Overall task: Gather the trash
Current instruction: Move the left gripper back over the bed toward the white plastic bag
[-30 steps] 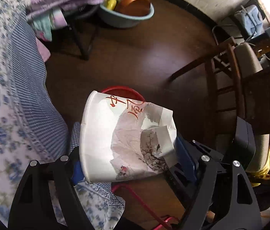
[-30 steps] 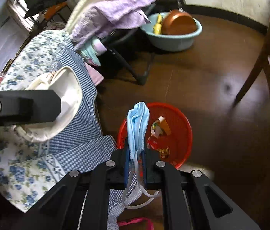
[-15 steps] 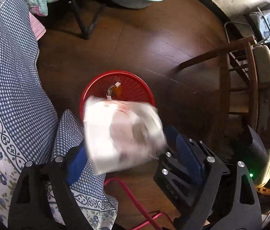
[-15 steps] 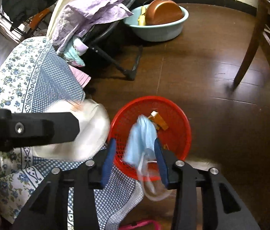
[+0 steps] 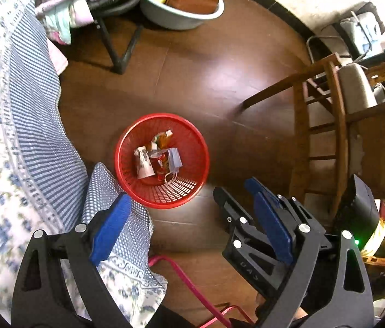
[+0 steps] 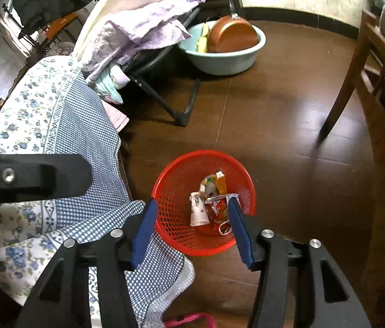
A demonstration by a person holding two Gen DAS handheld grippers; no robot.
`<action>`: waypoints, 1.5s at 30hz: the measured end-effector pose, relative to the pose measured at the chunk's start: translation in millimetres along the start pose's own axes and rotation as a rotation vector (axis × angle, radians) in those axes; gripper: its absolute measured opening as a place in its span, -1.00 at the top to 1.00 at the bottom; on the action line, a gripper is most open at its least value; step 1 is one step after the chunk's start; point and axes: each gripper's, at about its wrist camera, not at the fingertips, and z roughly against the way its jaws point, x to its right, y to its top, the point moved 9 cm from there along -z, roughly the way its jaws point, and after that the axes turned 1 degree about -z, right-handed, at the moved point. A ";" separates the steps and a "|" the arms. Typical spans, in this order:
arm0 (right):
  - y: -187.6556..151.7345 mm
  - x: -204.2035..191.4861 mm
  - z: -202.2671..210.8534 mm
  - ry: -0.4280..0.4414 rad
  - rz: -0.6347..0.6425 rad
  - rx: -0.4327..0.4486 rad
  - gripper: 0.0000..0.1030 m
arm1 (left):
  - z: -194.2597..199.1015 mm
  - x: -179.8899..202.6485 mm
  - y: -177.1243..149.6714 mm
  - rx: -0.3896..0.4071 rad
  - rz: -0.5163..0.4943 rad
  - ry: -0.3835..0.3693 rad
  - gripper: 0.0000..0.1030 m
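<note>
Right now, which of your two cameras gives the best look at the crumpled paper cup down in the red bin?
The right wrist view: the paper cup looks larger there, lying on its side in the red bin with its print visible. The left wrist view shows the same cup smaller and farther off, among the other trash.

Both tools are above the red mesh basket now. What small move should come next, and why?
Probably lift both tools away toward the next trash. The crushed white paper cup and light blue face mask lie inside the red mesh basket, and nothing is between the opening jaws of either tool.
</note>
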 end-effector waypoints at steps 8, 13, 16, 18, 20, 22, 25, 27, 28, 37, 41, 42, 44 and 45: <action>7.8 -19.7 49.2 -0.040 0.064 0.063 -0.43 | 67.6 -3.3 -19.1 0.125 -0.067 0.051 -0.72; 8.6 -38.4 79.3 -0.042 0.110 0.106 -0.58 | 113.3 -26.4 -38.6 0.204 -0.064 0.093 -0.75; 10.5 -55.8 93.6 -0.041 0.143 0.124 -0.59 | 141.0 -48.6 -51.6 0.253 -0.049 0.128 -0.75; 14.1 -70.4 105.9 -0.035 0.160 0.147 -0.65 | 160.0 -69.6 -63.5 0.284 -0.036 0.156 -0.76; 18.7 -85.8 118.1 -0.031 0.179 0.178 -0.74 | 173.7 -86.6 -73.1 0.306 -0.021 0.188 -0.76; 22.7 -102.3 129.5 -0.032 0.201 0.206 -0.80 | 192.0 -109.8 -85.8 0.346 -0.009 0.230 -0.77; 25.2 -130.2 142.7 -0.018 0.233 0.232 -0.84 | 212.4 -136.5 -102.7 0.385 0.003 0.252 -0.78; 25.3 -150.2 150.4 -0.001 0.243 0.248 -0.86 | 223.2 -157.0 -113.7 0.400 0.034 0.255 -0.78; 25.1 -158.0 152.6 0.007 0.246 0.252 -0.87 | 226.0 -166.7 -118.4 0.400 0.051 0.260 -0.78; 19.9 -243.1 158.9 0.056 0.306 0.257 -0.88 | 256.5 -244.9 -158.1 0.452 0.167 0.324 -0.78; 13.9 -275.5 152.4 0.062 0.370 0.247 -0.88 | 265.1 -272.7 -174.0 0.485 0.217 0.303 -0.78; 12.9 -280.3 150.9 0.064 0.380 0.251 -0.88 | 267.1 -278.5 -178.5 0.495 0.232 0.303 -0.78; 9.2 -289.0 143.0 0.079 0.389 0.242 -0.88 | 266.3 -286.2 -184.6 0.491 0.252 0.290 -0.78; 6.4 -291.9 137.3 0.089 0.384 0.232 -0.88 | 263.0 -290.2 -187.3 0.479 0.266 0.275 -0.78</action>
